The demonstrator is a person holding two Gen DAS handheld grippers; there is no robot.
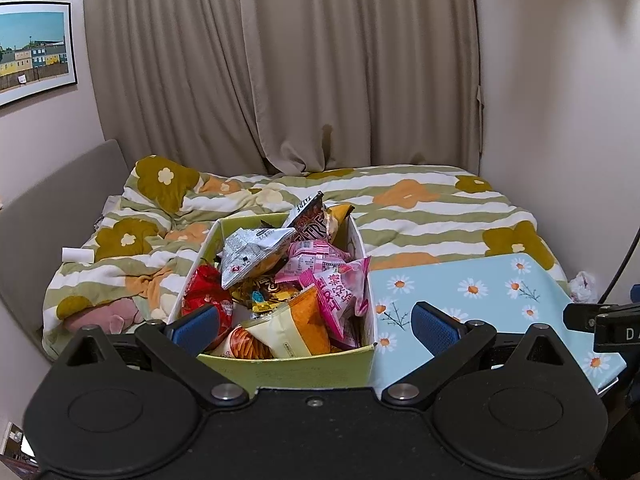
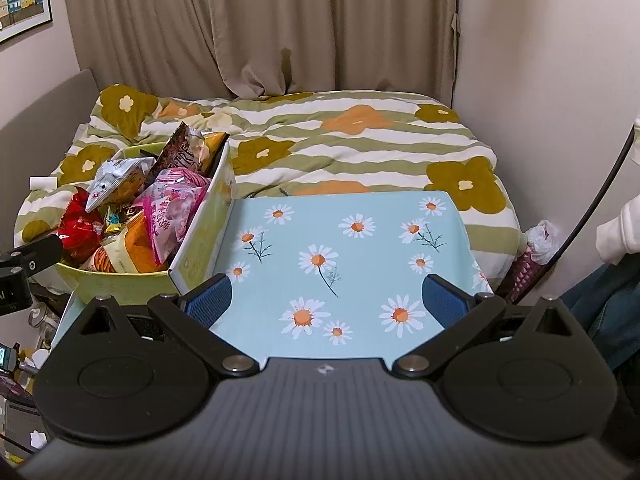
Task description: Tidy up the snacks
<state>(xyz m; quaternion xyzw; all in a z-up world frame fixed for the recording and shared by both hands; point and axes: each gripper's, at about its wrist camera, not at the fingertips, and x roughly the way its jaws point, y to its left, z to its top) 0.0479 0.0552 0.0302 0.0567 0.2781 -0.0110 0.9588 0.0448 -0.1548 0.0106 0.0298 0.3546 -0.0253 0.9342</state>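
A: A bedroom: beige curtains [image 1: 280, 64] drawn across the back wall, a framed print of coloured houses [image 1: 34, 50] on the left wall, and a bed under a striped quilt with big olive and orange flowers [image 2: 360, 136].

B: And in front of the bed?

A: A small table with a pale blue daisy-print cover [image 2: 360, 248]. On its left end stands a green cardboard box [image 1: 288, 368], open at the top and heaped with snack packets.

B: Which packets can you make out?

A: A silver bag [image 1: 250, 254] on top, a dark packet [image 1: 308, 216] standing up at the far end, pink wrappers [image 1: 340, 292] along the right wall, a red bag [image 1: 204, 292] at the left, and a cream-and-orange pouch [image 1: 288, 328] at the near side. The smaller print is too fine to read.

B: The grippers?

A: The left gripper [image 1: 316, 326] hangs over the near end of the box, jaws spread wide with nothing between them; its left blue pad [image 1: 196, 328] sits above the red bag, the right pad over the tablecloth. The right gripper [image 2: 328, 300] hovers above the bare daisy cover, just beside the box, jaws likewise spread and empty.

B: Anything else?

A: A white sleeve [image 2: 618, 236] at the right edge of the right wrist view, and a small white roll [image 1: 78, 255] lying on the quilt at left.
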